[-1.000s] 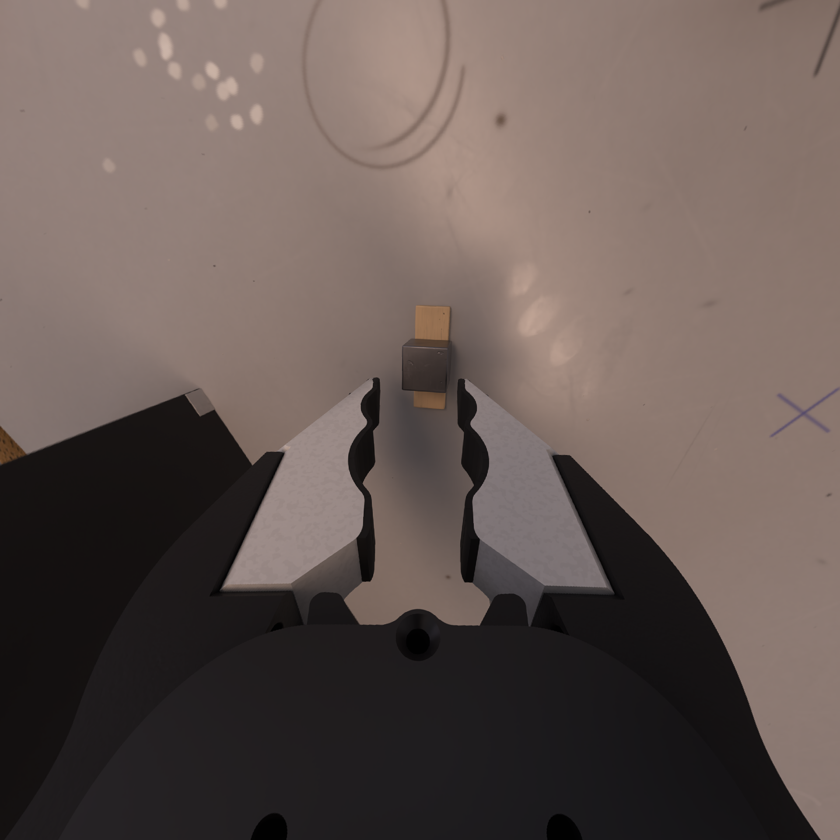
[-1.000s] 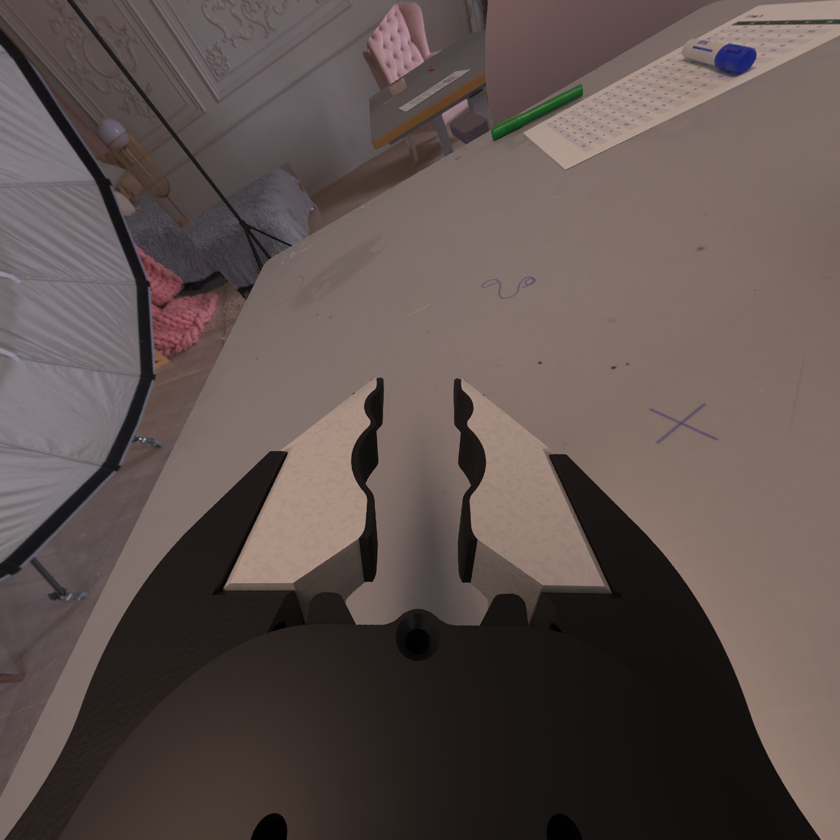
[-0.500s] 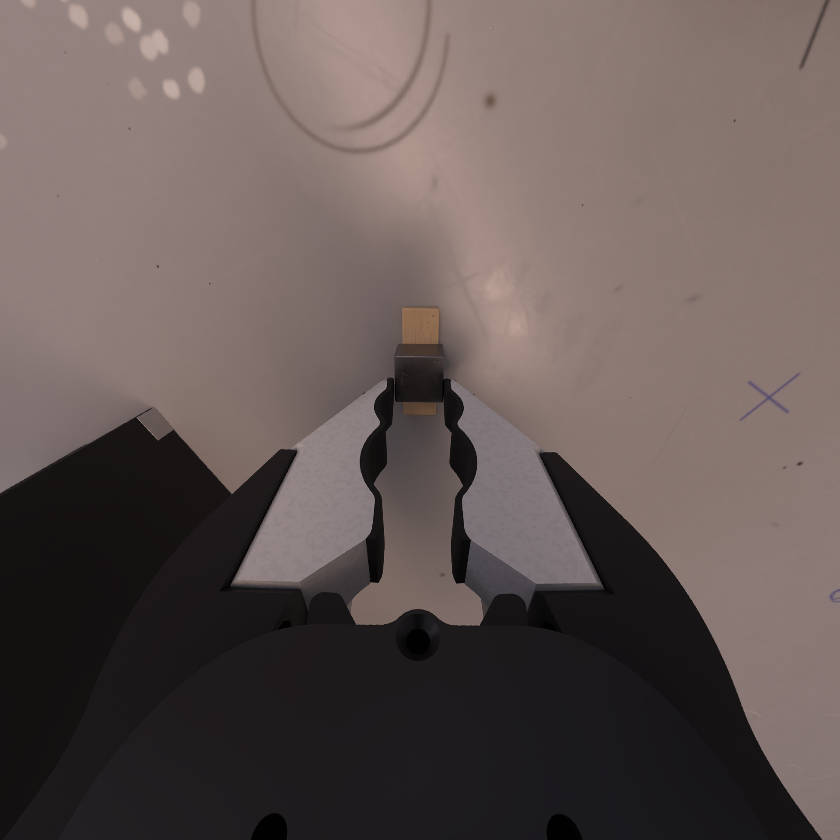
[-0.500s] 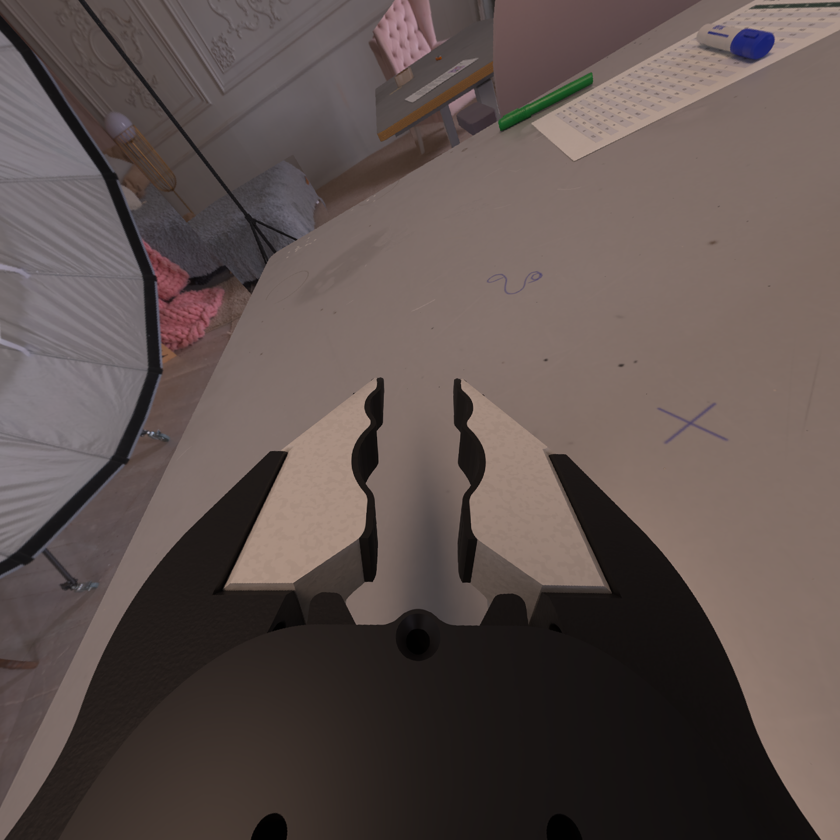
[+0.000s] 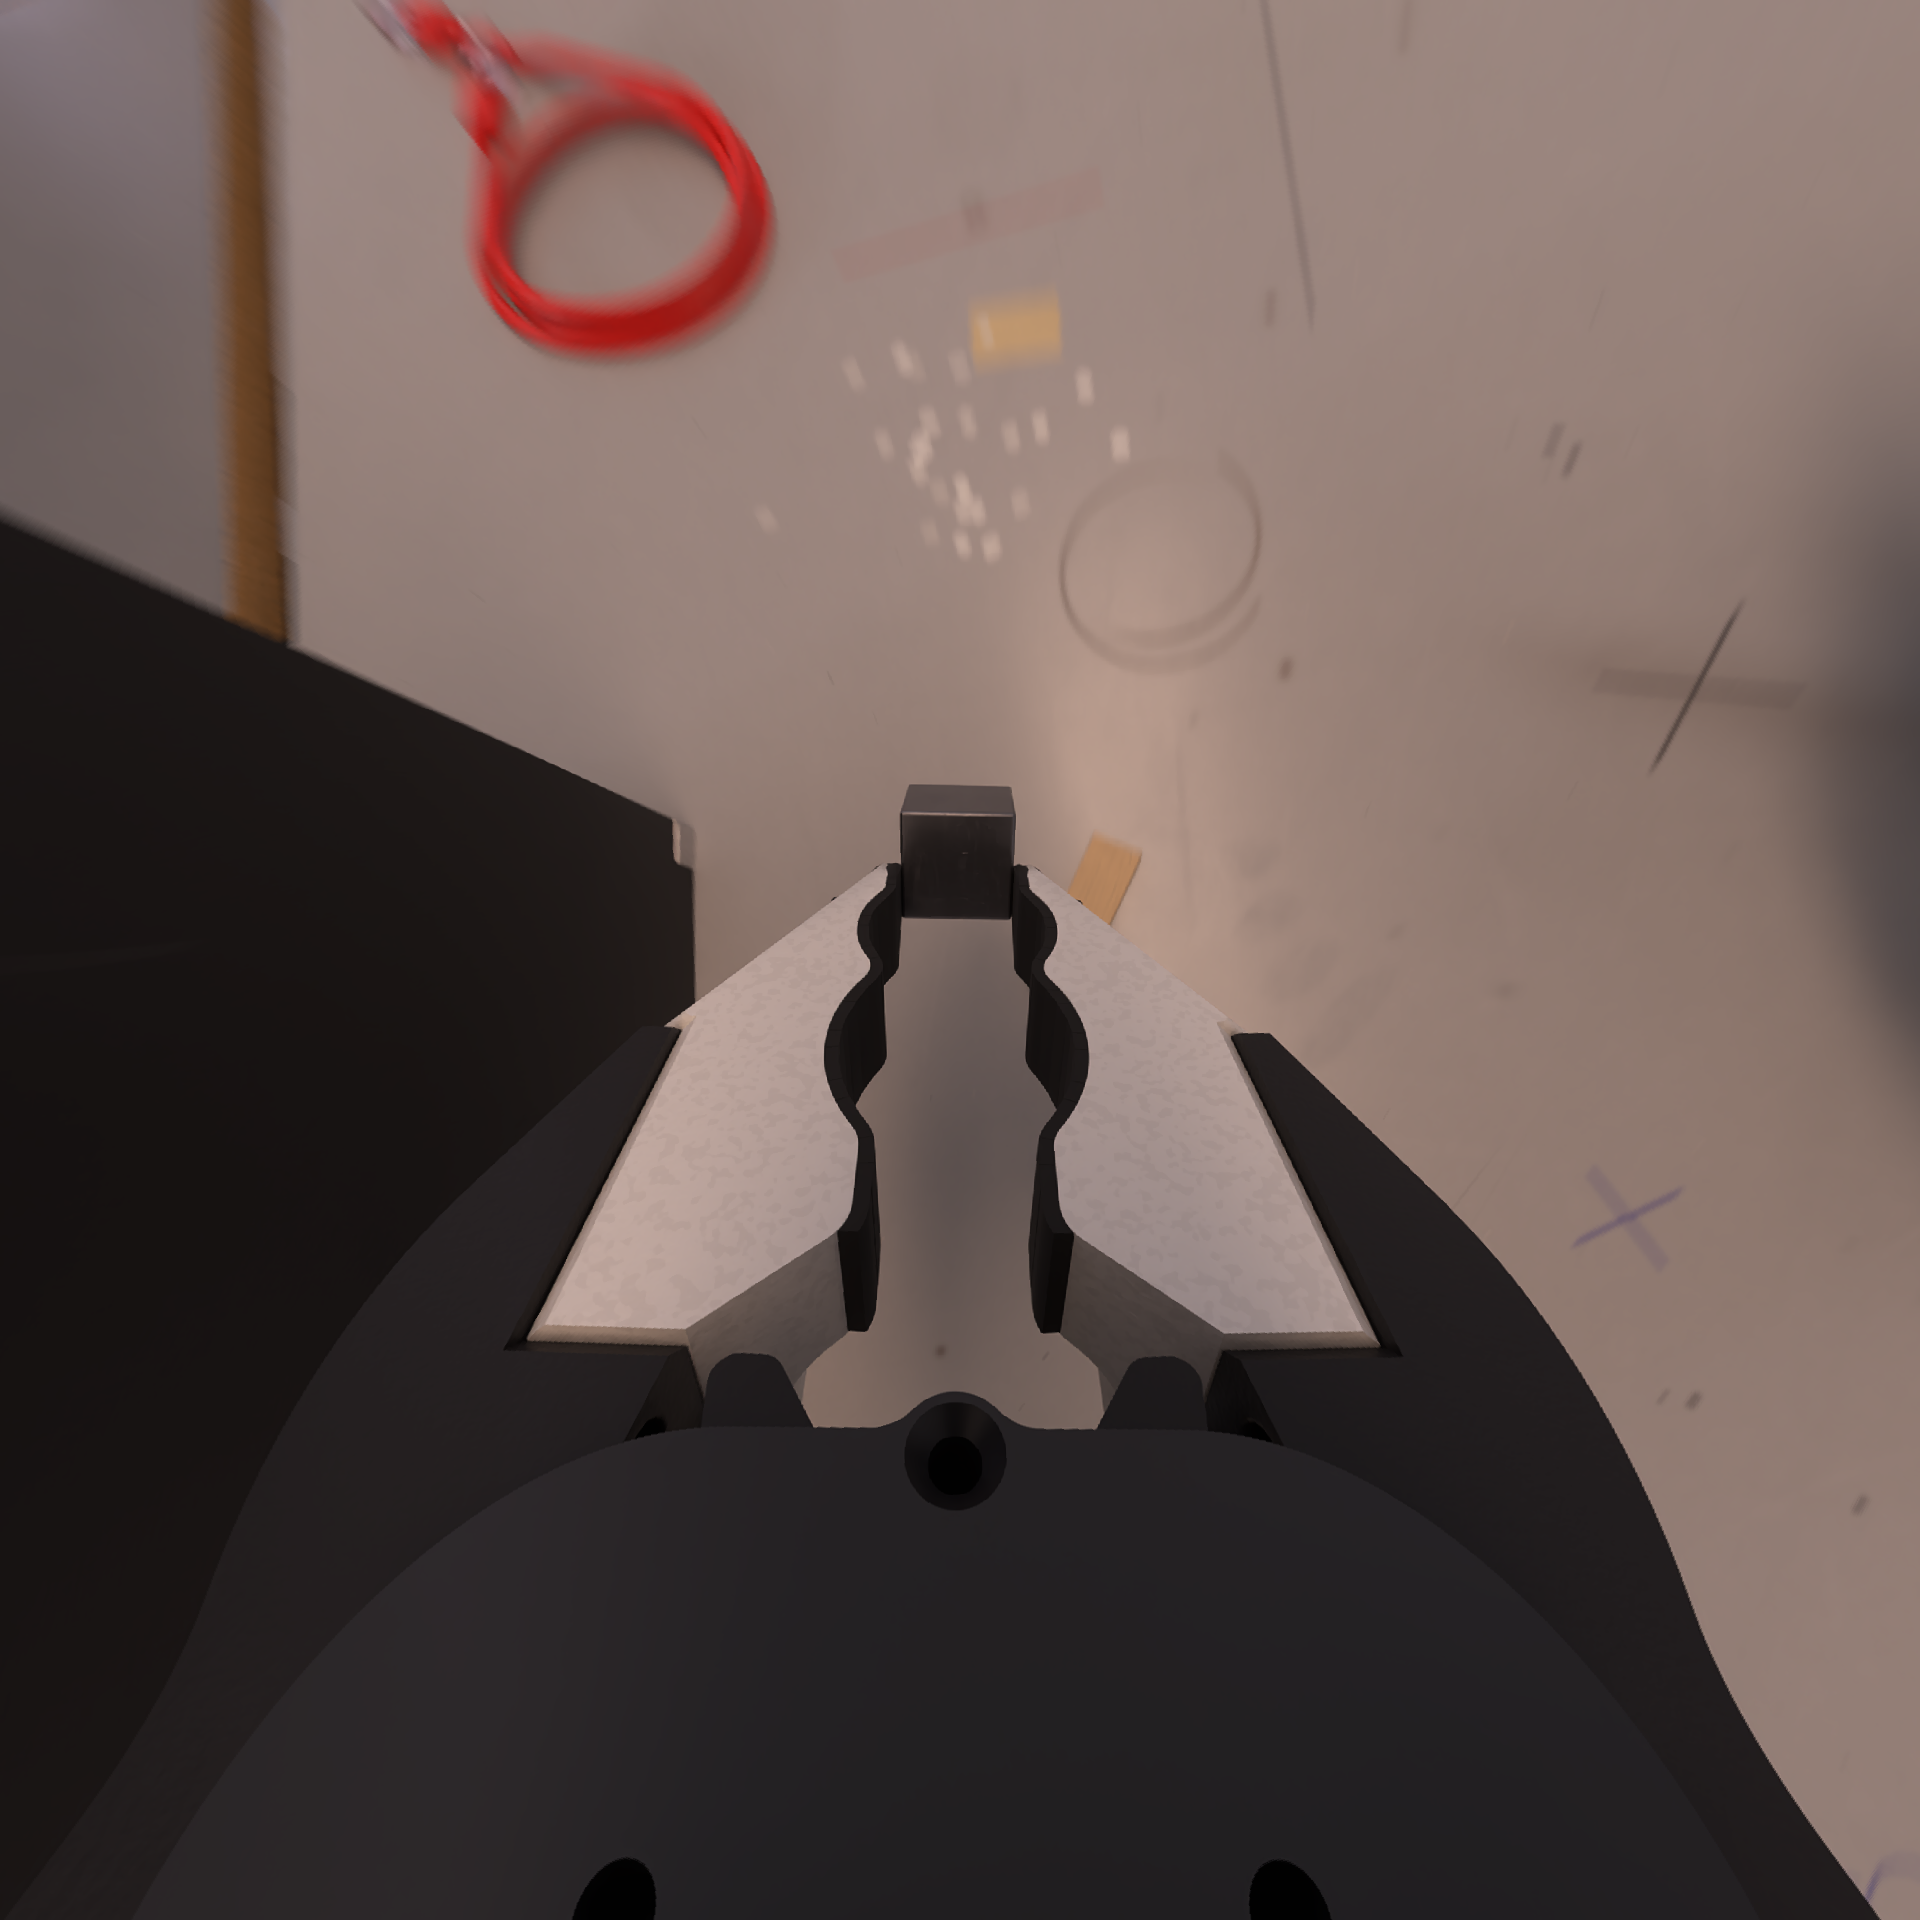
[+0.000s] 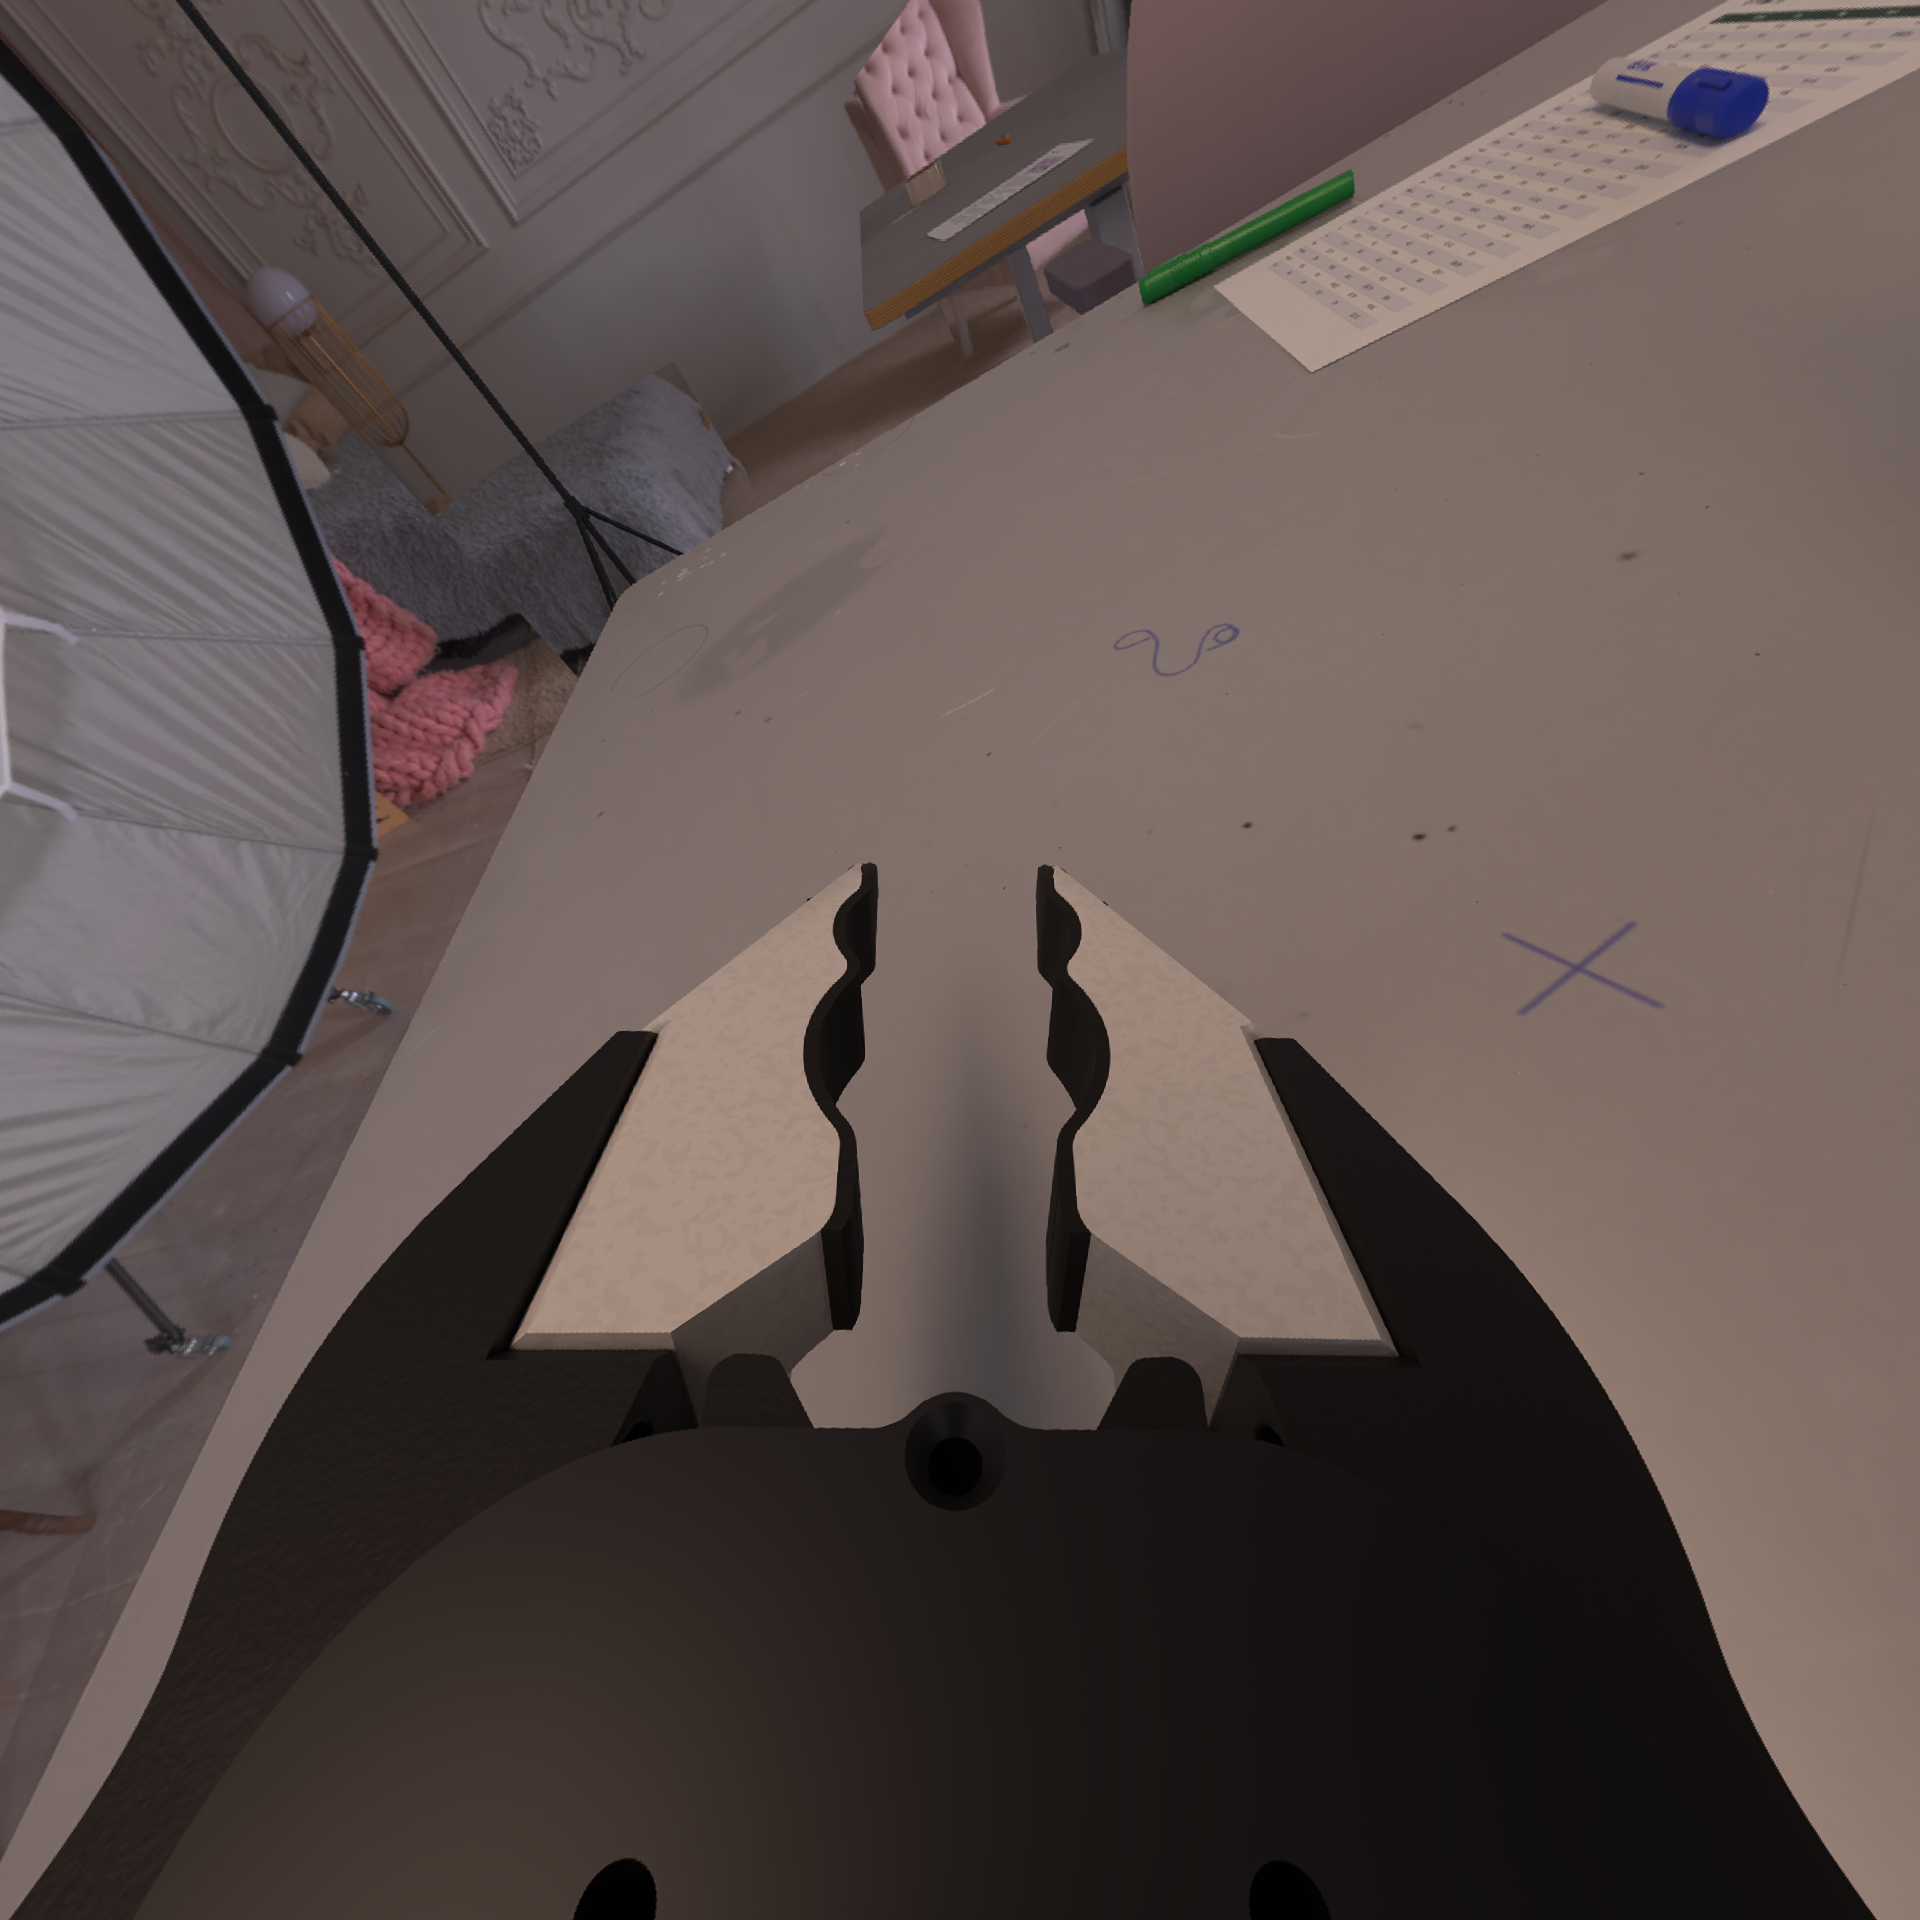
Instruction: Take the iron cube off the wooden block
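Grey tabletop (image 6: 1351, 727): wide and scuffed, filling both views, with blue pen marks, a cross and a squiggle, and a faint ring stain.
Softbox (image 6: 156, 675): big pale lighting panel with a black rim, off the table's left edge in the right wrist view.
Black slab (image 5: 312, 935): dark flat-sided object at the left of the left wrist view; can't tell what it is.
Printed sheet (image 6: 1455, 239): white paper with a grid of small print at the table's far edge; too small to read anyway.
Red loop (image 5: 623, 239): a blurred coil of red cord lying on the table, far ahead of the left gripper.
Green marker (image 6: 1247, 239): lying just beside the sheet's near-left corner.
White tube with blue cap (image 6: 1683, 94): resting on the far part of the sheet, its label not legible.
Left gripper (image 5: 956, 894): and it's got it! Fingertips pinched on either side of the cube, clear of the block.
Right gripper (image 6: 956, 883): jaws parted, nothing between them, hovering over bare table.
Iron cube (image 5: 956, 862): dark, square-edged, clamped at the very tips of the left gripper.
Wooden block (image 5: 1107, 873): pale strip on the table just right of the cube, partly hidden behind the right finger, tilted.
Containers: none I can make out.
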